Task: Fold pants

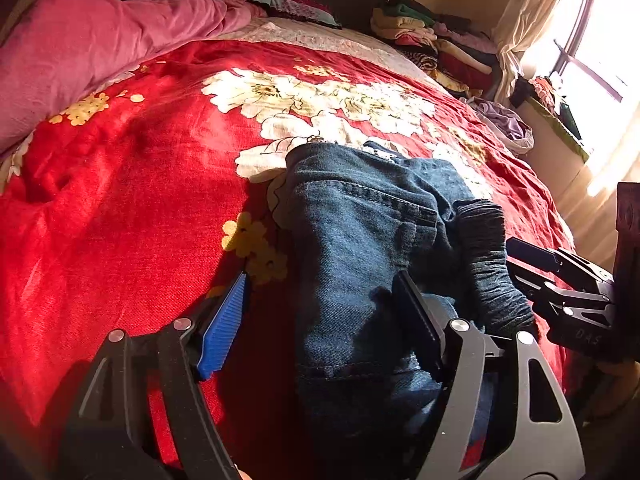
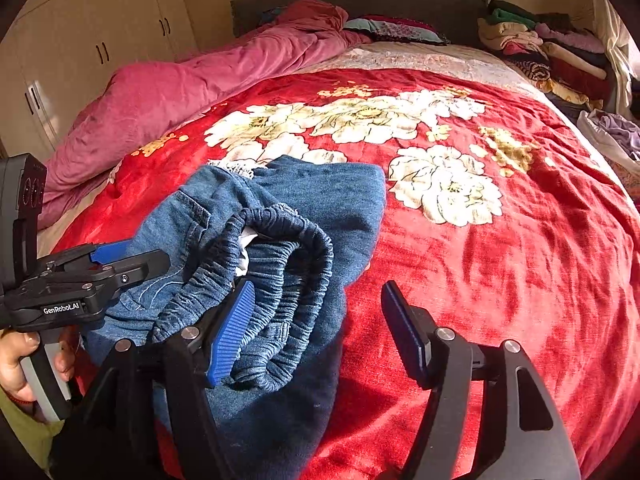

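Observation:
Blue denim pants (image 1: 352,240) lie in a folded bundle on the red flowered blanket (image 1: 120,220), their elastic waistband (image 2: 280,264) bunched on top. My left gripper (image 1: 320,320) is open over the bundle's near left edge: the blue pad hangs above the blanket, the dark pad above the denim, and neither presses on it. My right gripper (image 2: 318,332) is open at the bundle's right edge, its blue pad just over the waistband. Each gripper shows in the other's view, the right gripper (image 1: 520,262) beside the waistband, the left gripper (image 2: 136,258) by the denim's left side.
A pink quilt (image 2: 180,92) lies along the bed's left side. A pile of clothes (image 2: 540,44) sits at the far right corner, and a bag of purple cloth (image 2: 616,132) beside it. A wardrobe (image 2: 80,40) stands on the left; a window (image 1: 592,40) is on the right. A hand (image 2: 16,364) holds the left gripper's handle.

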